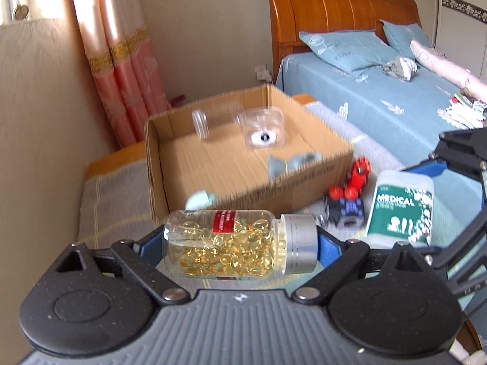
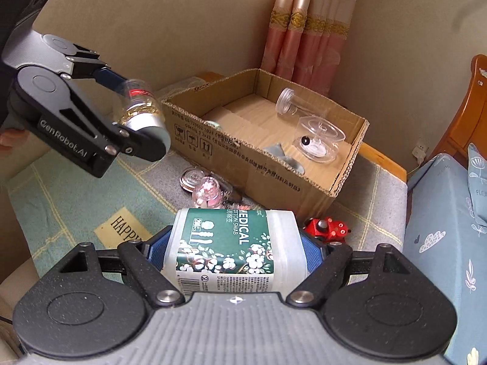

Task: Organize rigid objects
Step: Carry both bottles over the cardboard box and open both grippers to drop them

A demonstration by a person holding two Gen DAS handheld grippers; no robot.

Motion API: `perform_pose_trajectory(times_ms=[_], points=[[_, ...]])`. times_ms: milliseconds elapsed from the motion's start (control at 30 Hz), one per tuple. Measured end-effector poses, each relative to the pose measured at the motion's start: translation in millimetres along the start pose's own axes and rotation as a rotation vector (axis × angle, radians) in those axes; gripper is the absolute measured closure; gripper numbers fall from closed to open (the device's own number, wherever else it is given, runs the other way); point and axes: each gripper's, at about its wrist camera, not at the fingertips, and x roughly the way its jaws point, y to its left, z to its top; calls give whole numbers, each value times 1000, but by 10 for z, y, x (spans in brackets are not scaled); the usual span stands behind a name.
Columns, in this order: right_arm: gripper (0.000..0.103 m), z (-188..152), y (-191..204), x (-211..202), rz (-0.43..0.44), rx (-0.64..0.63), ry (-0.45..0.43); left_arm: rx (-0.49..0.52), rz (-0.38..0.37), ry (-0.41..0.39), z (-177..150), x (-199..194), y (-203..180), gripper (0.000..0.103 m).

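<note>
**A:** What have I got in the left gripper (image 1: 240,245)?

**B:** The capsule bottle (image 1: 225,243), clear glass full of yellow softgels, lying crosswise. One blue pad presses its base, the other its silver cap, so the jaws stand wide but clamped end to end. It hangs clear of the blanket (image 2: 76,200), in front of the near wall of the cardboard box (image 2: 304,179).

**A:** And my right gripper (image 2: 236,251)?

**B:** Closed across the cotton swab tub (image 2: 231,249), white with a green "MEDICAL" label (it lies on its side between the pads). It too is held off the blanket, just before the box's near corner.

**A:** What's in the box from where I sit?

**B:** A clear round case (image 2: 319,140) with a black-and-white bead inside, near the far right wall, and a clear tube (image 2: 289,103) lying behind it. Something grey (image 2: 283,155) lies by the near wall; I cannot tell what.

**A:** Outside it?

**B:** A red toy (image 2: 327,228) on the blanket beside the box's near corner, and small clear pinkish jars (image 2: 207,191) against the box's near wall.
</note>
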Motion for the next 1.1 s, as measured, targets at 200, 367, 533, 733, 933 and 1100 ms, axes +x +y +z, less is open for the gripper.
perform_pose_trajectory(times_ms=[200,367,533,733,933,1100], points=[[17,158,-155,-109,-24,14,-58,0,26,-3,474,344,158,8],[17,237,-287,-157,-43,43,-85,-29,50,40,676,786,271,8],[17,253,-363,-210,-57,60,-93,-69,142,52,698,1063,345,6],[17,312,-455,-181,-57,81,-102,-70,136,-6,618,859,352,6],[17,449,-526,-117,-48,109,-116,-96,159,-5,514,570,335,6],[17,646,-581,-12,-44,132,-112,-154,164,-15,234,270,342,3]])
